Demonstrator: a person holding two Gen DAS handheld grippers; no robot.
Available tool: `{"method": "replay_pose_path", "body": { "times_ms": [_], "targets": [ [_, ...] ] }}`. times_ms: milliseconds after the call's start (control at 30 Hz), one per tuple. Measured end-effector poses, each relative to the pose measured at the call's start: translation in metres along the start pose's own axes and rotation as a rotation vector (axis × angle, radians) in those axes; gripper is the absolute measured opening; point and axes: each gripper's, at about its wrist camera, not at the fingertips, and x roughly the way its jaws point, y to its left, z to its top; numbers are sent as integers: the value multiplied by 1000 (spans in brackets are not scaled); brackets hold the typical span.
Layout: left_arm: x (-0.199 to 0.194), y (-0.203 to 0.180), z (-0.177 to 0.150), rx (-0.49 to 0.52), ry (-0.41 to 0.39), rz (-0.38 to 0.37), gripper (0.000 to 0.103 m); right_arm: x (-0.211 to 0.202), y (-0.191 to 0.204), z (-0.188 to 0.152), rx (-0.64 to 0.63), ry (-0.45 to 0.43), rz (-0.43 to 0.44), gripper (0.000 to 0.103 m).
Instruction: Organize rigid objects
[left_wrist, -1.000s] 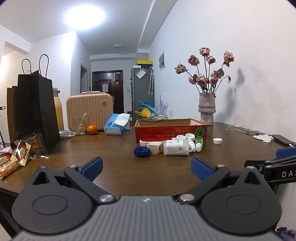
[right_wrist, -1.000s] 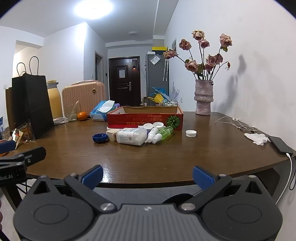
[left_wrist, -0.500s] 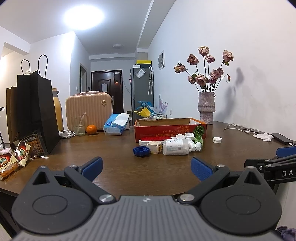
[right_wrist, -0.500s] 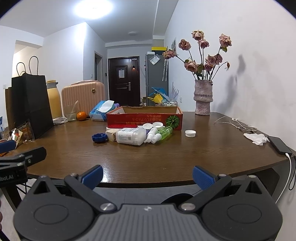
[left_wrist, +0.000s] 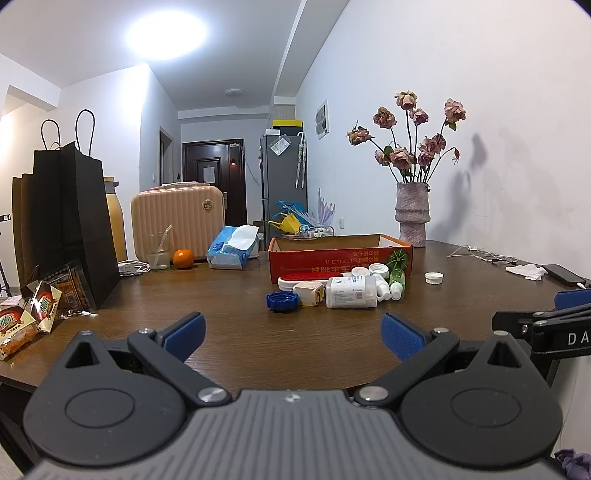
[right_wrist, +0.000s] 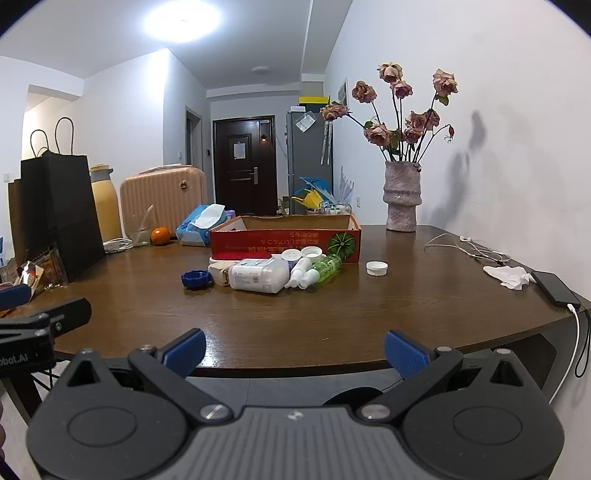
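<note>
Bottles and lids lie clustered mid-table at 12 o'clock from both grippers, against the front wall of the red cardboard box (left_wrist: 340, 254). Largest first: a white room with a dark door (right_wrist: 245, 164) down the hall and a grey fridge (left_wrist: 284, 177); the brown wooden table (right_wrist: 332, 314), glossy, rounded at its near edge. On it, at 10 o'clock, black paper bags (left_wrist: 70, 221) and a peach suitcase (left_wrist: 177, 221); at 1 o'clock a vase of dried roses (right_wrist: 402, 195). Then the box, a tissue pack (left_wrist: 232, 247), the large white bottle (left_wrist: 351, 292) on its side, a green bottle (right_wrist: 327, 266), a blue lid (left_wrist: 282, 301), a white cap (right_wrist: 377, 267) apart at 1 o'clock, an orange (left_wrist: 183, 258). Left gripper (left_wrist: 291, 332) and right gripper (right_wrist: 295, 349) both hang spread wide with nothing between the jaws, near the table's edge.
</note>
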Motion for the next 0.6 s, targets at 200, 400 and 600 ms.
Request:
{"method": "replay_pose_path", "body": {
  "times_ms": [200,400,600],
  "targets": [
    [1,2,-1,1,3,1,103,1,0,0,4,1,-4,103],
    [2,5,-2,2,7,0,103,1,1,0,-8,4,6,103],
    [2,3,-2,4,7,0,103,1,1,-1,-7,1,3,103]
  ]
}}
